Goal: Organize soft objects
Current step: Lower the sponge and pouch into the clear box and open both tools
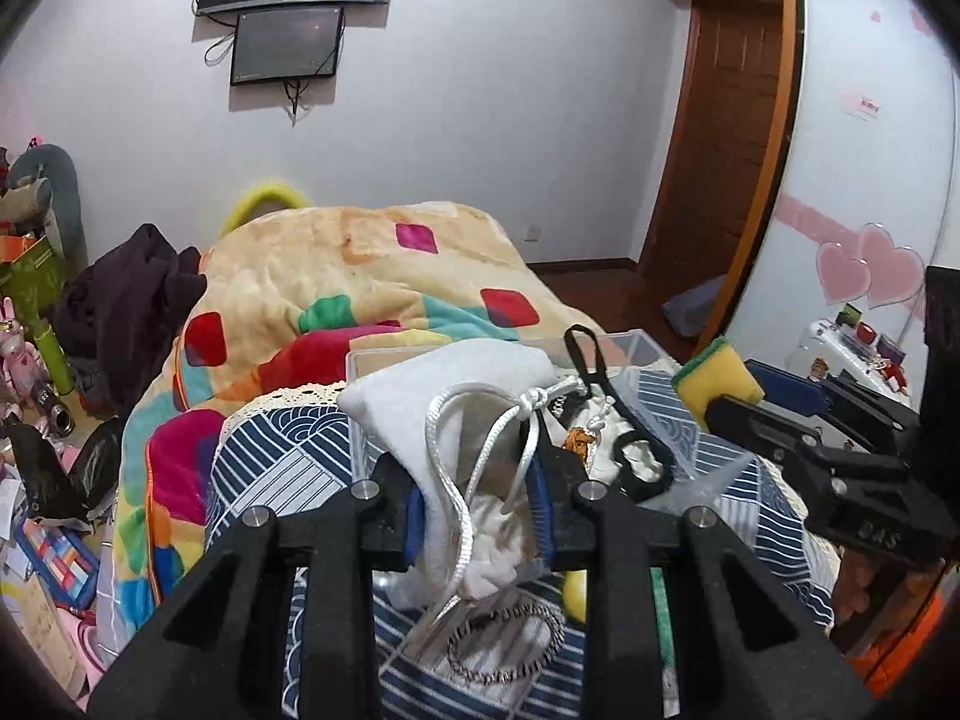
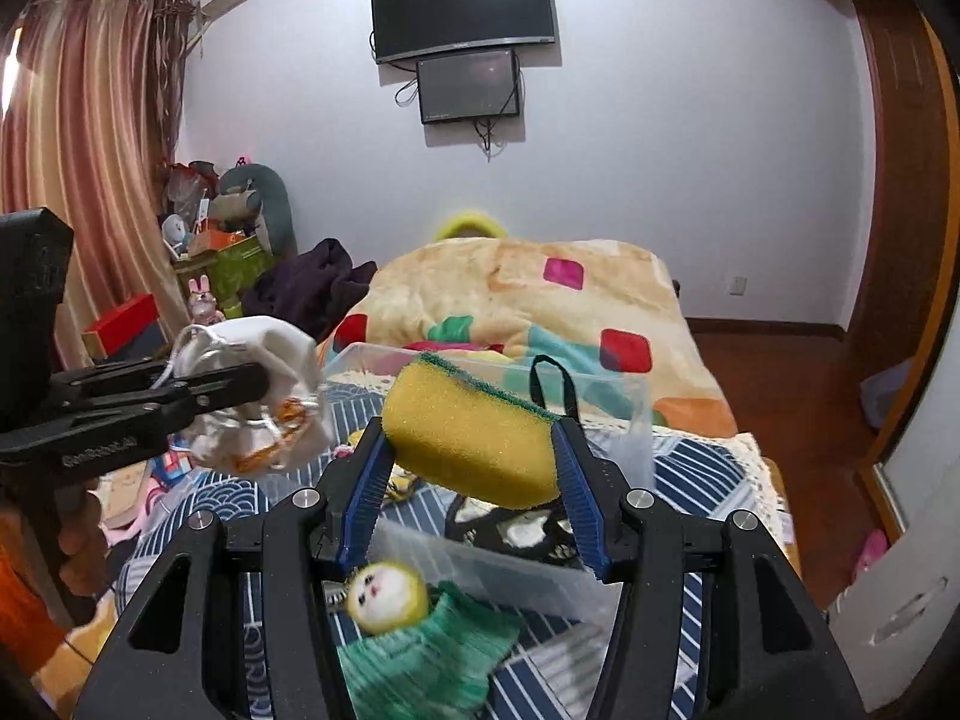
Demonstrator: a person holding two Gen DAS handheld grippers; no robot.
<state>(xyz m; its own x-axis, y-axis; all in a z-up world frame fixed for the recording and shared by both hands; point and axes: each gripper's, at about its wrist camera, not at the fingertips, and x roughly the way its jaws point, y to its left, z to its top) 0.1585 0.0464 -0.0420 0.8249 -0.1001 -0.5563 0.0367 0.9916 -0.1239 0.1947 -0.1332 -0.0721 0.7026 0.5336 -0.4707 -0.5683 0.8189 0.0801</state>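
My left gripper [image 1: 477,480] is shut on a white drawstring pouch [image 1: 456,396] and holds it above the clear plastic box [image 1: 645,345]; it also shows in the right wrist view [image 2: 258,384] at left, with the pouch [image 2: 282,348] in it. My right gripper [image 2: 471,462] is shut on a yellow sponge with a green scrub side [image 2: 474,438], held over the box [image 2: 624,396]. The sponge [image 1: 717,381] shows at right in the left wrist view. Inside the box lies a black-and-white soft item with a black strap [image 1: 636,462].
The box stands on a blue-and-white patterned cloth [image 1: 288,462]. A small yellow-faced doll on a green knit cloth [image 2: 390,594] and a striped hair band [image 1: 510,642] lie in front. A colourful blanket [image 1: 360,276] covers the bed behind. Clutter fills the floor at left.
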